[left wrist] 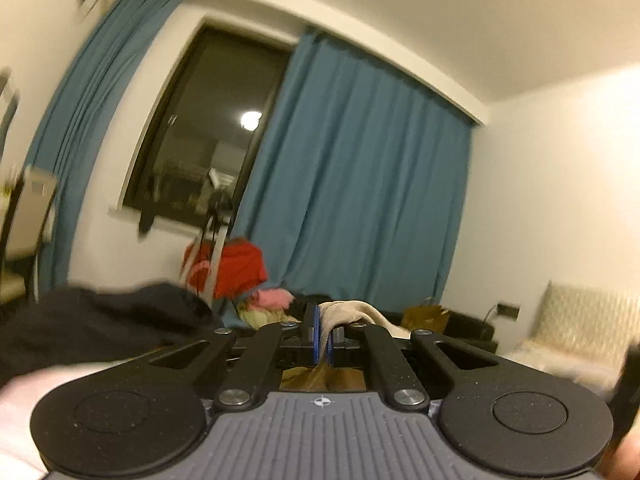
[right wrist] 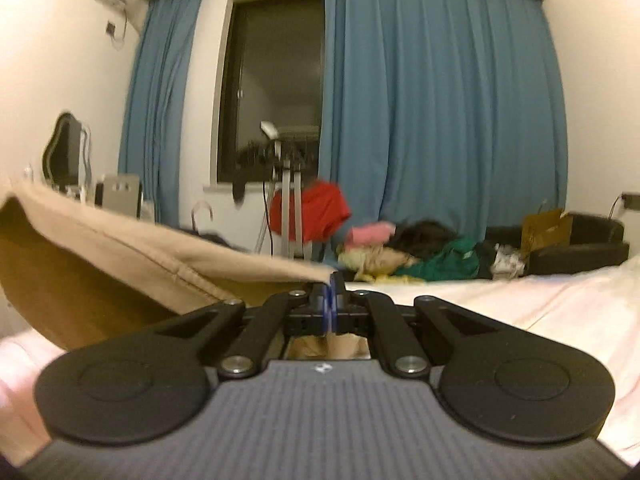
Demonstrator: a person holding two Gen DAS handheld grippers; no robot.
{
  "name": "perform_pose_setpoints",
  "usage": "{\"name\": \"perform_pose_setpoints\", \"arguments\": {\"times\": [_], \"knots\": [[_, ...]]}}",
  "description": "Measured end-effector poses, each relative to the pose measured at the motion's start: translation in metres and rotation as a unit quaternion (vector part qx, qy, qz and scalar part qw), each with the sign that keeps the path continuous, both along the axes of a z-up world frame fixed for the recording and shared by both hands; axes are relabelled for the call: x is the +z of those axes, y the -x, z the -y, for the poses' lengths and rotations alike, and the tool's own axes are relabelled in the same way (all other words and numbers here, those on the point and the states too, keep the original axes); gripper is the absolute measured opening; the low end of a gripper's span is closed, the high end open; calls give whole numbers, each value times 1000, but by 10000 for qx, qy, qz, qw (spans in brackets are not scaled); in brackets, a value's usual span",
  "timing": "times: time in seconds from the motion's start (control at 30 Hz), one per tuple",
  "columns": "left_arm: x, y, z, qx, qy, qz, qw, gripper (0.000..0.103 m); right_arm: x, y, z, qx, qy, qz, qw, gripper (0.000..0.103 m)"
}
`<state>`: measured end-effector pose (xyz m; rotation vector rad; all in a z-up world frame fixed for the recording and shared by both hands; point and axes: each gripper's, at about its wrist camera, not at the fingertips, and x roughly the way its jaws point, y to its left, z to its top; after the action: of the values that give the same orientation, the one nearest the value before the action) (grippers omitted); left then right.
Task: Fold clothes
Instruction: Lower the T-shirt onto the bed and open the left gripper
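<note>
My left gripper (left wrist: pixel 322 330) and right gripper (right wrist: pixel 331 300) each pinch an edge of the beige garment (right wrist: pixel 120 256), lifted and stretched between them above the pale bed (right wrist: pixel 500 304), probably to straighten it for a fold; a clothes pile (right wrist: pixel 420 252) lies beyond.

beige garment (right wrist: pixel 120 248) | lifted, sagging | pinched at two edges

Warm, yellowish indoor light. A ceiling lamp glares in the dark glass window (left wrist: pixel 224 128). Motion blur softens both views; fisheye bending darkens the corners.
</note>
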<state>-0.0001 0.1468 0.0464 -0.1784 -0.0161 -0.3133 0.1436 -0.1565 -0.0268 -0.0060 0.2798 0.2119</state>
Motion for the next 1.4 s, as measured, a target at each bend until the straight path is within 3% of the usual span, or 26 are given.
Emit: {"name": "perform_pose_setpoints", "arguments": {"times": [0.1,0.2,0.33,0.47,0.57,0.6,0.63,0.7,0.8,0.93,1.03,1.13,1.27,1.4], "knots": [[1,2,2,-229,-302,-140,9992,4,-1,-1,11,140,-128,-347,9992,4],[-12,-27,7,-172,-618,-984,9931,4,-1,-3,22,280,-256,-693,9969,5],[-41,-79,10,-136,-629,-2274,9717,4,-3,-4,33,412,-397,-1095,9923,6],[-75,-126,6,99,-518,-3154,9475,4,-11,-4,27,261,-390,-1193,9918,8],[-94,-152,2,306,-510,-3495,9350,4,-18,-4,23,148,-385,-1265,9911,27],[-98,-158,1,353,-552,-3557,9323,5,-20,-4,21,110,-383,-1290,9908,48],[-102,-162,0,375,-626,-3585,9307,8,-22,-5,20,73,-382,-1314,9906,73],[-108,-158,-3,441,-738,-3568,9302,16,-26,-5,17,-3,-378,-1362,9900,89],[-97,-153,-8,564,-617,-3476,9339,39,-24,2,19,-111,-568,-1262,9903,89],[-70,-124,-9,615,-446,-3034,9498,60,-14,16,22,-237,-572,-1019,9929,89],[-52,-97,-7,634,-574,-2679,9597,64,-13,19,16,-194,-469,-1003,9937,89],[-44,-83,-4,854,-778,-2532,9605,70,-16,19,11,-122,-422,-1072,9933,89],[-38,-82,-2,1062,-1084,-2284,9617,70,-20,18,5,-95,-353,-1154,9926,89],[-33,-73,12,918,-1549,-1808,9669,74,-21,15,10,-211,-520,-1276,9902,89]]}}
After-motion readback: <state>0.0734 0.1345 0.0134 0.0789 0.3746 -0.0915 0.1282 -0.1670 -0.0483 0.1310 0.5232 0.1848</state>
